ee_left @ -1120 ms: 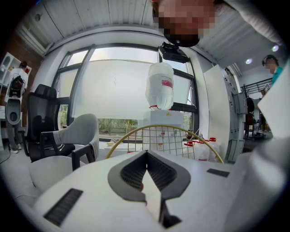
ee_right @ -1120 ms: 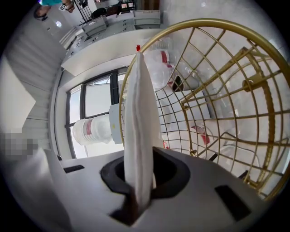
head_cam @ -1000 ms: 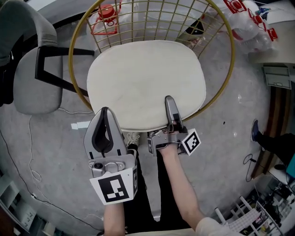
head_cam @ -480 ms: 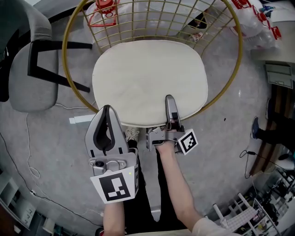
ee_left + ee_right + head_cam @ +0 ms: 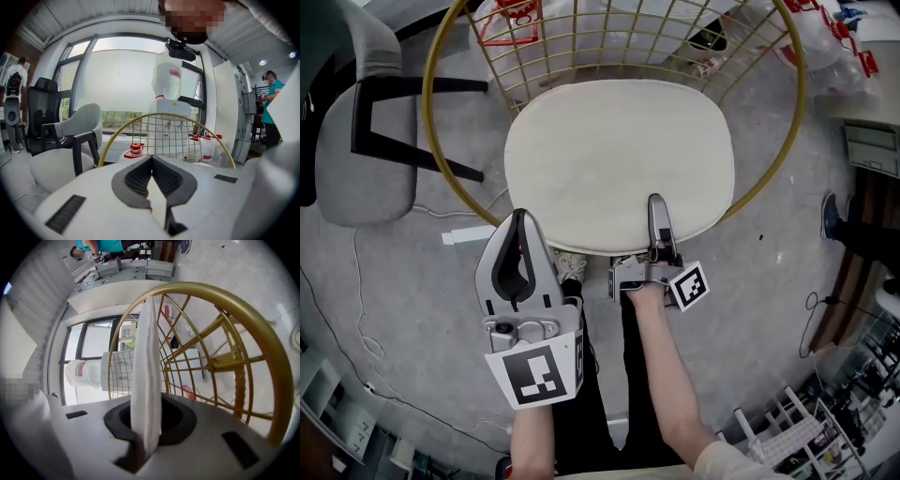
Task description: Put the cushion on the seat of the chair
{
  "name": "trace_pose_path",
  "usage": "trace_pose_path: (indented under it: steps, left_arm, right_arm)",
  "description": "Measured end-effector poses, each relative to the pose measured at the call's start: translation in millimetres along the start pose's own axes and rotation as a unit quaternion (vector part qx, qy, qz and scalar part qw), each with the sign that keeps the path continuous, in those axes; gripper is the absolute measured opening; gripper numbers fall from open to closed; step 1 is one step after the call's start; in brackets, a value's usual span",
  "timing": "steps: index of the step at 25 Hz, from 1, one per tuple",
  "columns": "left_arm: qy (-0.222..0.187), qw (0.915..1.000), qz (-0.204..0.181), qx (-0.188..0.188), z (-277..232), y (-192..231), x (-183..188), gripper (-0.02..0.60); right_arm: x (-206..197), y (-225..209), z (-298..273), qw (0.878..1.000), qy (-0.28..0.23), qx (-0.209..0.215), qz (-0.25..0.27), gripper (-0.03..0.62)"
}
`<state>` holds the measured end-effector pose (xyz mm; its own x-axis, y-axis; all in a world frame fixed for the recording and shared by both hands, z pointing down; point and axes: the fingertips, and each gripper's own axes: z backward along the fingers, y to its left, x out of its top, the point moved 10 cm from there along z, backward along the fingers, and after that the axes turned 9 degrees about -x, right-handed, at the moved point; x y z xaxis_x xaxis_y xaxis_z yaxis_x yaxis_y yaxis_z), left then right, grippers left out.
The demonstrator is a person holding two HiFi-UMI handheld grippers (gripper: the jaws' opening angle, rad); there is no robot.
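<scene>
The right claw (image 5: pixel 655 201) is clamped on the near edge of the cream, oval, padded cushion (image 5: pixel 619 159). In the right gripper view that edge stands as a pale vertical band pinched between the dark pads, with the round gold wire-frame chair (image 5: pixel 201 287) behind it. The left claw (image 5: pixel 519 217) has its tips drawn together around nothing. It hangs just beside the cushion's near-left corner, apart from it as far as the head view lets one judge.

From the gripping hand the cushion stretches straight away toward the chair's gridded back. Its long axis runs crosswise, left to right, so most of its bulk lies ahead and to the left of the pinch. It lies inside the gold ring and over the seat area. Whether its underside has settled onto the seat or hangs a little above cannot be made out from overhead. The right hand carries it alone; the left hand is the nearer one to the unsupported left side if that side needs steadying.

Below is a speckled grey floor (image 5: pixel 412 319) with a thin white cable (image 5: pixel 360 281) trailing across it. A grey upholstered armchair on a black frame (image 5: pixel 356 178) stands to the left. Large windows and an upturned water-cooler bottle (image 5: pixel 167 77) lie beyond.
</scene>
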<state>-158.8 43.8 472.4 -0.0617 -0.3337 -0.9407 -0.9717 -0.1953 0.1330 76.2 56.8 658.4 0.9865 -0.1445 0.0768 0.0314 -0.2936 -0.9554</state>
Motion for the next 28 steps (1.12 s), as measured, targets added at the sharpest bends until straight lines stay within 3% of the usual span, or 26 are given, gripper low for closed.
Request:
trace_pose_path:
  steps: [12, 18, 24, 28]
  left_arm:
    - [0.009, 0.9999, -0.002, -0.011, -8, -7, -8, 0.014]
    - [0.018, 0.9998, 0.002, -0.012, -7, -11, -8, 0.014]
    - [0.013, 0.9998, 0.003, -0.013, -9, -16, -8, 0.014]
    - [0.015, 0.9997, 0.003, -0.018, -9, -22, -8, 0.014]
  right_arm:
    - [-1, -21, -8, 0.999, 0.001, -0.027, -0.021, 0.057]
    - [-2, -19, -6, 0.999, -0.005, -0.032, -0.006, 0.059]
    - [-3, -14, -5, 0.999, 0.005, -0.049, 0.003, 0.147]
    - [-5, -15, 2, 0.998, 0.014, -0.054, -0.011, 0.157]
